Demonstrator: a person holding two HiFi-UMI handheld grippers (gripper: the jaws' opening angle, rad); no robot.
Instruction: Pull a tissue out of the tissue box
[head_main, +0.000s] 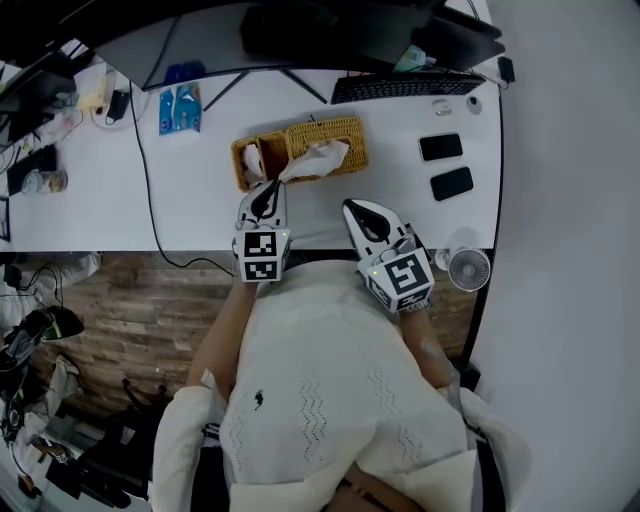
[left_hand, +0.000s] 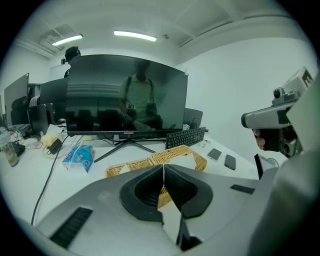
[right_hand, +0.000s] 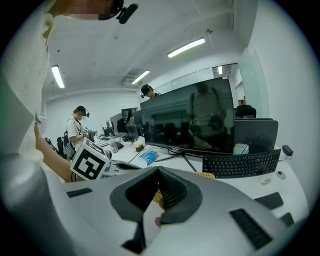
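Note:
A woven wicker tissue box (head_main: 300, 148) stands on the white desk (head_main: 90, 200), and a white tissue (head_main: 318, 160) sticks out of its top. My left gripper (head_main: 267, 190) is shut and empty, its tip just short of the box's near left corner. My right gripper (head_main: 353, 208) hovers at the desk's front edge, to the right of the box and apart from it, also shut with nothing held. In the left gripper view the closed jaws meet in front of the wicker box (left_hand: 150, 161) and tissue (left_hand: 184, 159). The right gripper view shows only a strip of wicker box (right_hand: 204, 174) past the closed jaws.
A large monitor (left_hand: 125, 95) and a black keyboard (head_main: 405, 87) stand behind the box. Two dark phones (head_main: 441, 147) (head_main: 451, 183) lie to the right, a small fan (head_main: 468, 268) at the front right corner. A blue tissue pack (head_main: 180, 108) and cables lie to the left.

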